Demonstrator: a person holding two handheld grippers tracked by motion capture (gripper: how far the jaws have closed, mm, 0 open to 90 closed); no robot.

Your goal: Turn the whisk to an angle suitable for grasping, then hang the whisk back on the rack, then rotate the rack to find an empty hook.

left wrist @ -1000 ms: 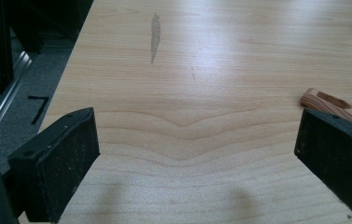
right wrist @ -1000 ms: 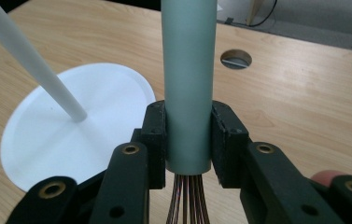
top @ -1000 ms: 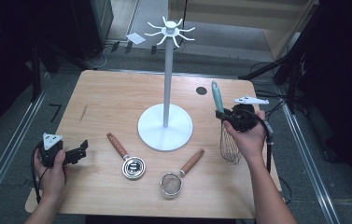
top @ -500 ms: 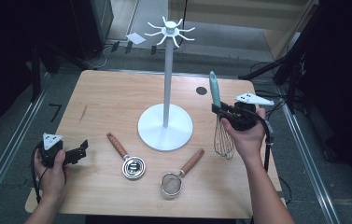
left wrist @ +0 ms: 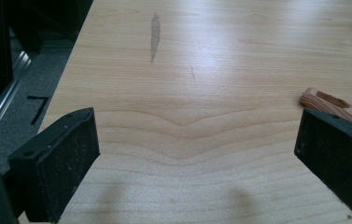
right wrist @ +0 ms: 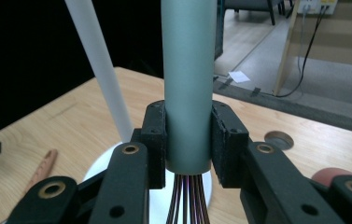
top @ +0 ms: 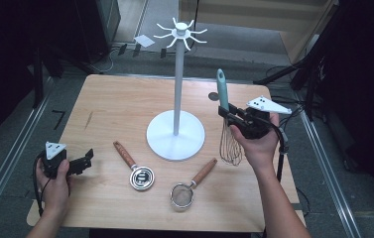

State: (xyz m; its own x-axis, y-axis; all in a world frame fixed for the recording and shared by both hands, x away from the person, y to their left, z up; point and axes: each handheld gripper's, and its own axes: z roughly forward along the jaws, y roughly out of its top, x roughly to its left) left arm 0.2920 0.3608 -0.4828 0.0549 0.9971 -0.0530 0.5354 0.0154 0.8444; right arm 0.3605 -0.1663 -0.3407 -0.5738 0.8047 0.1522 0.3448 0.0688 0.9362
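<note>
A whisk [top: 222,94] with a teal handle [right wrist: 187,84] and wire loops [top: 230,146] hangs upright above the table's right side. My right gripper [top: 230,113] is shut on that handle, its pads [right wrist: 224,140] pressing both sides just above the wires. A white stand [top: 177,89] with hook arms at its top [top: 180,32] rises from a round base [top: 175,136] mid-table, left of the whisk. My left gripper [top: 86,157] rests open near the table's front left corner, nothing between its jaws; its pads [left wrist: 66,158] stand wide apart over bare wood.
A wooden-handled measuring cup [top: 136,171] and a small wooden-handled strainer [top: 188,189] lie in front of the stand's base. The cup's handle tip [left wrist: 330,105] lies by my left gripper's right jaw. A round hole [top: 213,97] marks the table behind the whisk.
My right gripper has lifted the whisk upward, from leaning to upright. The left gripper has stayed in place.
</note>
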